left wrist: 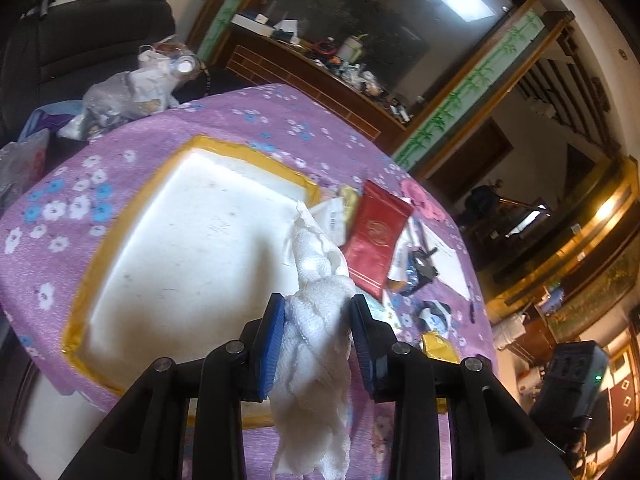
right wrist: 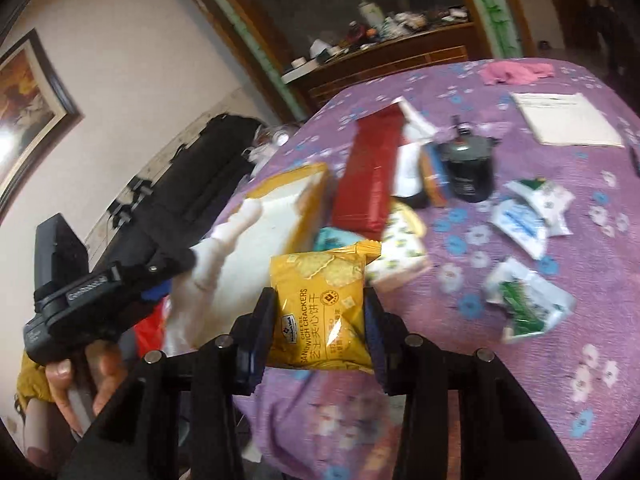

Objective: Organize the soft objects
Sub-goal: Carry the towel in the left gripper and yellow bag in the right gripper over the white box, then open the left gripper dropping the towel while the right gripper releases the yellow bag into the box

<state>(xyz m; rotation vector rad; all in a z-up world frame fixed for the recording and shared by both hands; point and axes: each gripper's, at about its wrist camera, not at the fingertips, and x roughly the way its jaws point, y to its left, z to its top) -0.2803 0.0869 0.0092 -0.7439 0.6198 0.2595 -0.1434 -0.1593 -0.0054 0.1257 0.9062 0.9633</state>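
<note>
Left wrist view: the left gripper (left wrist: 318, 320) has its blue pads (left wrist: 272, 344) closed on a crumpled white cloth (left wrist: 316, 320), which sticks up past the fingertips and hangs down between the finger arms. Held cloth sits above the near right edge of a white foam box (left wrist: 192, 248) with a yellow-taped rim; no contents are visible on its interior. Box rests on a purple floral tablecloth (left wrist: 100, 160). Just right of the box lies a red pouch (left wrist: 376, 240) among small wrappers.

Right wrist view: the right gripper (right wrist: 320, 320) clamps a yellow cracker packet (right wrist: 320, 304) between both fingers, raised above the tablecloth near the box corner (right wrist: 308, 184). Beyond lie a dark jar (right wrist: 468, 168), a white booklet (right wrist: 568, 118) and a pink cloth (right wrist: 512, 72).
</note>
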